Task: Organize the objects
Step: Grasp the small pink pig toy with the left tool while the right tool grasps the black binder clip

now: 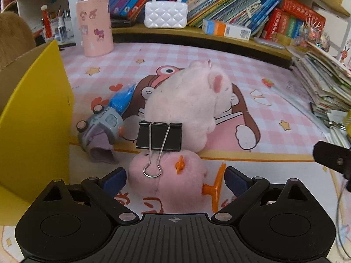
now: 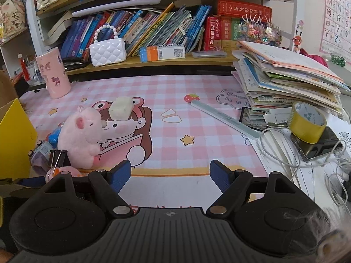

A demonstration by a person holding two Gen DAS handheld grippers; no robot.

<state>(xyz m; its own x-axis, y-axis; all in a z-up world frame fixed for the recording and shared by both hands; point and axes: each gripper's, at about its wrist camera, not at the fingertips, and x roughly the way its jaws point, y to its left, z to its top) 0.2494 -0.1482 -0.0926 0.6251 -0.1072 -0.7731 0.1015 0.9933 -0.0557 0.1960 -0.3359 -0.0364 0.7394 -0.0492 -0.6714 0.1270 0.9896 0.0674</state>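
Note:
My left gripper (image 1: 175, 180) is open, its blue pads either side of a small pink plush with orange feet (image 1: 169, 175) on the desk mat. A black binder clip (image 1: 159, 135) rests on that plush. Behind it sits a larger pink pig plush (image 1: 186, 103), also in the right wrist view (image 2: 80, 135). A grey toy watch (image 1: 103, 127) and a blue packet (image 1: 122, 97) lie to the left. My right gripper (image 2: 171, 175) is open and empty over the mat. A white eraser block (image 2: 121, 107) lies beyond the pig.
A yellow box (image 1: 37, 118) stands at the left. A pink cup (image 1: 94, 26), white pearl-handled purse (image 1: 165, 14) and bookshelf line the back. A ruler (image 2: 226, 118), paper stack (image 2: 285, 81), yellow tape roll (image 2: 307, 122), phone and cables crowd the right.

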